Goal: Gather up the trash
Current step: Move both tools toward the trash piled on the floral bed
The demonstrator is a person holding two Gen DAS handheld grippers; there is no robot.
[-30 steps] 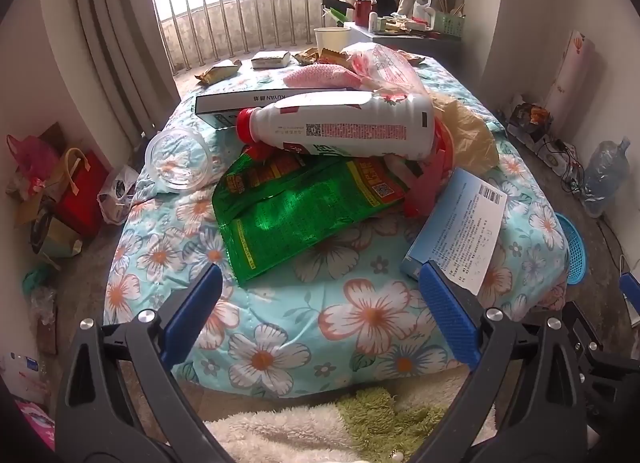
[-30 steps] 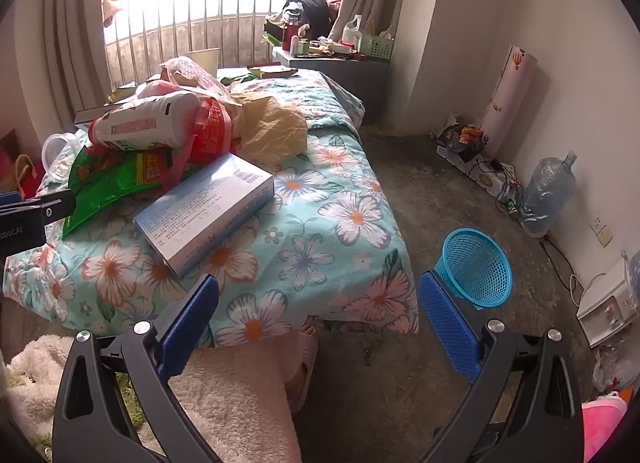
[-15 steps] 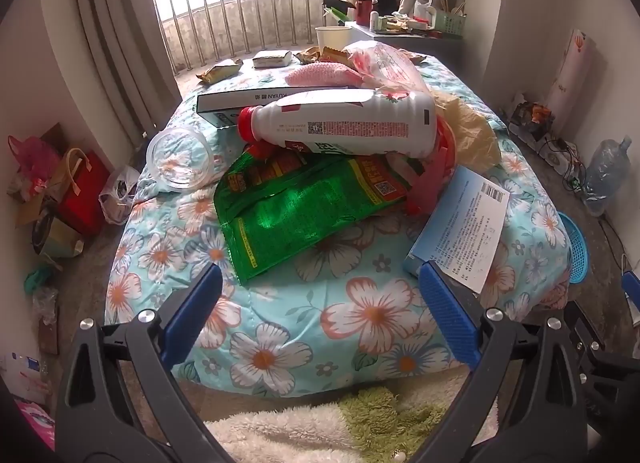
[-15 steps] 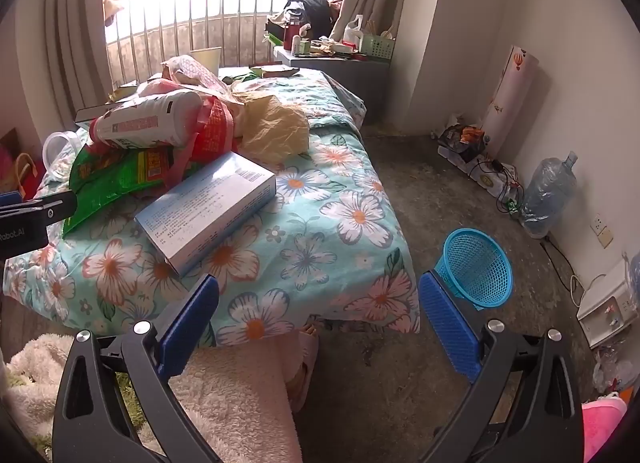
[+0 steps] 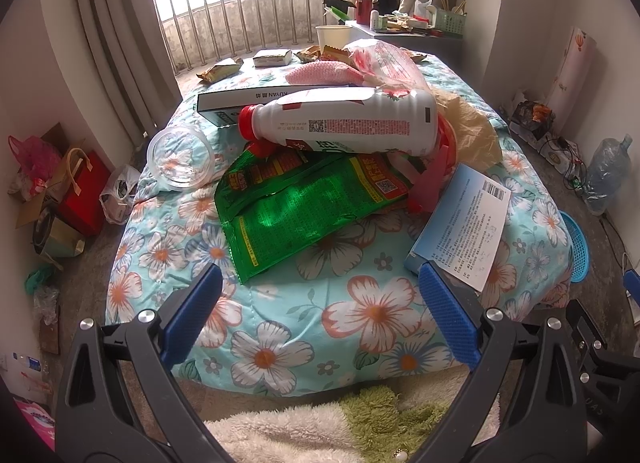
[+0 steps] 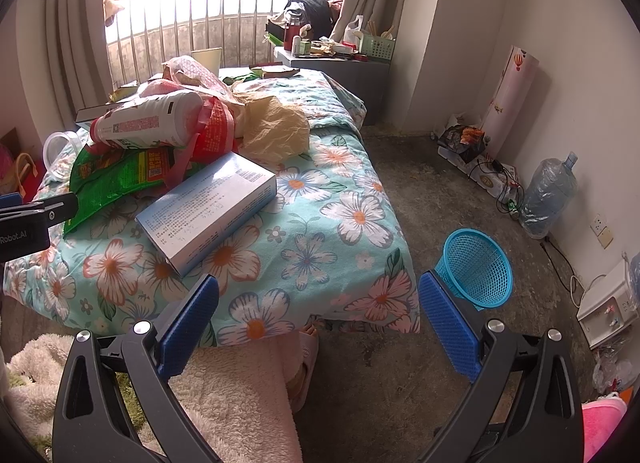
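Note:
Trash is piled on a floral-covered table (image 5: 360, 303). A white bottle with a red cap (image 5: 344, 125) lies on a green snack bag (image 5: 296, 207). A light-blue box (image 5: 464, 223) lies at the right, also in the right wrist view (image 6: 212, 211). A clear plastic cup (image 5: 180, 155) lies at the left. A blue mesh bin (image 6: 476, 267) stands on the floor right of the table. My left gripper (image 5: 318, 315) is open and empty, short of the green bag. My right gripper (image 6: 318, 317) is open and empty over the table's near right corner.
A crumpled tan paper (image 6: 276, 131), a red plastic bag (image 6: 216, 127), a flat dark box (image 5: 240, 99) and small wrappers lie further back. A water jug (image 6: 548, 195) and cables sit by the right wall. Bags (image 5: 76, 187) crowd the floor at left. A fluffy rug (image 5: 320, 431) lies below me.
Both views have shifted very slightly; the table and trash sit a touch further from my grippers. Nothing was taken hold of or let go.

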